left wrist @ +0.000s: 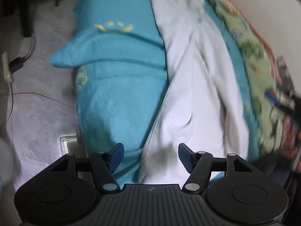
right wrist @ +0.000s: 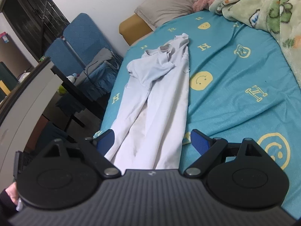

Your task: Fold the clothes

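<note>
Centrally, a white long-sleeved shirt [right wrist: 160,86] lies stretched out lengthwise on a turquoise bedsheet [right wrist: 235,71] printed with yellow smiley faces and letter H shapes; its collar end points toward the head of the bed and its sleeves are folded in over the body; its hem end reaches down between the blue pads of the right gripper [right wrist: 152,143], whose jaws stand spread wide with cloth between them but not pinched. In the blurred left wrist view the same shirt [left wrist: 197,79] runs alongside the sheet [left wrist: 120,86], and the left gripper [left wrist: 151,157] hovers over the shirt's near end with jaws likewise released, gripping nothing. Beyond the shirt, at the head of the bed, a grey-beige pillow [right wrist: 175,3] leans against the wall; to the shirt's far side a green cartoon-print blanket [right wrist: 263,9] with pink fleece backing is heaped on the sheet. Off the shirt's other side, past the bed edge, stand blue folding chairs [right wrist: 75,43] and a dark table [right wrist: 75,94]; white cables [left wrist: 37,94] trail on the pale floor.
</note>
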### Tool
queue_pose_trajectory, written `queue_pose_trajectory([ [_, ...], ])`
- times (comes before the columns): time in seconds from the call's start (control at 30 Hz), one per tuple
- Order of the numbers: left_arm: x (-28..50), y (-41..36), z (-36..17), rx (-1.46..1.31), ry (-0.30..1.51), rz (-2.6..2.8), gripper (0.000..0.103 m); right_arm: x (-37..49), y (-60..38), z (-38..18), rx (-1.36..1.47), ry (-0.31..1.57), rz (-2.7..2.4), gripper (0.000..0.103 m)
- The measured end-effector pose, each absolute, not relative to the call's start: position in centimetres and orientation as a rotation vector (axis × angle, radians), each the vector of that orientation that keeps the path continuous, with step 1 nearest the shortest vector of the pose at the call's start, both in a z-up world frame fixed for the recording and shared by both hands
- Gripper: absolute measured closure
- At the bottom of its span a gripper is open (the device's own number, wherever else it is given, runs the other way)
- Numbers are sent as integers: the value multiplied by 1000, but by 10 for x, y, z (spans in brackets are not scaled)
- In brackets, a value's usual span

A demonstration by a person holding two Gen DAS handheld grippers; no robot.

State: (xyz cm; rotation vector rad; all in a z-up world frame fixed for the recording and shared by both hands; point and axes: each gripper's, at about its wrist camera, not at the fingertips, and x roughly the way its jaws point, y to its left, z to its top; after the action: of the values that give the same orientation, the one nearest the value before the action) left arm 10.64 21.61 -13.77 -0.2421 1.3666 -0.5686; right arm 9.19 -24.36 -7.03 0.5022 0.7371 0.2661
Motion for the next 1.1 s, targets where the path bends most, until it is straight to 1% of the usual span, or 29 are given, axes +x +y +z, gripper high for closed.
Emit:
queue_pose_trajectory([
  [0.03,105,212,-141,-215,1388,-600,62,93,-244,-72,504,742,259,14],
  [0.07,103,208,-142,-186,1404,-634,70,94,-244,-73,508,748,254,14],
  [0.1,101,204,-140,-146,1403,-661,81,96,-244,-74,515,755,250,14],
  [0.13,98,200,-136,-102,1393,-685,90,97,-244,-76,522,761,250,14],
  [0.17,95,195,-130,-64,1381,-712,96,99,-244,-77,528,768,257,14],
  [0.2,90,190,-123,-26,1361,-735,99,99,-243,-78,533,776,266,14],
  [0.37,52,156,-71,303,1191,-688,99,98,-242,-81,543,795,294,14],
  [0.5,21,128,-29,374,1060,-652,100,95,-244,-81,540,800,289,14],
  [0.6,3,96,-11,451,973,-597,100,93,-246,-81,539,802,287,14],
  [0.67,-8,75,-4,460,947,-596,100,91,-246,-83,539,811,291,14],
  [0.77,-23,36,-9,491,944,-629,100,90,-245,-88,551,836,308,14],
  [0.87,-20,11,-31,463,1030,-676,99,85,-246,-97,591,873,316,14],
  [0.9,-17,5,-38,441,1069,-689,97,83,-247,-101,608,890,316,14],
  [0.93,-14,-1,-46,419,1108,-701,90,81,-249,-105,629,911,313,14],
  [1.0,-2,7,-50,287,1162,-697,81,77,-253,-113,670,956,302,14],
  [1.07,11,22,-51,131,1198,-672,69,74,-257,-118,707,987,292,14],
  [1.1,17,34,-51,47,1202,-644,60,73,-258,-121,729,1003,291,14],
])
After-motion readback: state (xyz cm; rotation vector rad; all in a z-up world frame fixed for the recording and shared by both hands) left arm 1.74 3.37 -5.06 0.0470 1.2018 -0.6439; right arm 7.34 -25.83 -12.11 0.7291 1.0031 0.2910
